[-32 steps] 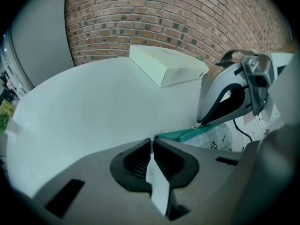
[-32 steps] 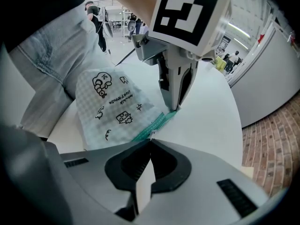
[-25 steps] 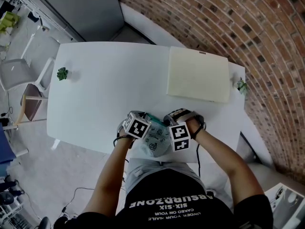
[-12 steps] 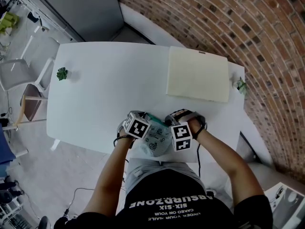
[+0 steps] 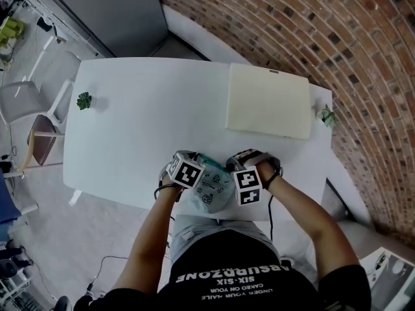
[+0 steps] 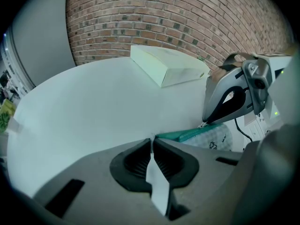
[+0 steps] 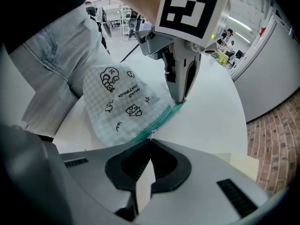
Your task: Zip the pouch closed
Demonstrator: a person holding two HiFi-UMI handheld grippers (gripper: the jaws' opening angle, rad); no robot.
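Table (image 5: 130, 128) white, pouch (image 5: 211, 196) near its edge, brick wall (image 5: 350, 44) beside

Open-plan lab or office workspace: a white table (image 5: 142, 128) stands against a curved brick wall (image 5: 324, 31), beside a grey partition (image 5: 110, 8) and a white chair (image 5: 23, 99) on a bare concrete floor (image 5: 84, 232). Beyond, strip lights (image 7: 236, 22) hang over an open hall with people at work.

A: Is the head camera looking steeply down on the table (image 5: 130, 122) from high up?
B: Yes. Those on the left gripper (image 6: 151, 140) and right gripper (image 7: 150, 141) are sitting low, facing each other across the pouch (image 7: 122, 102); all three are sharing it.
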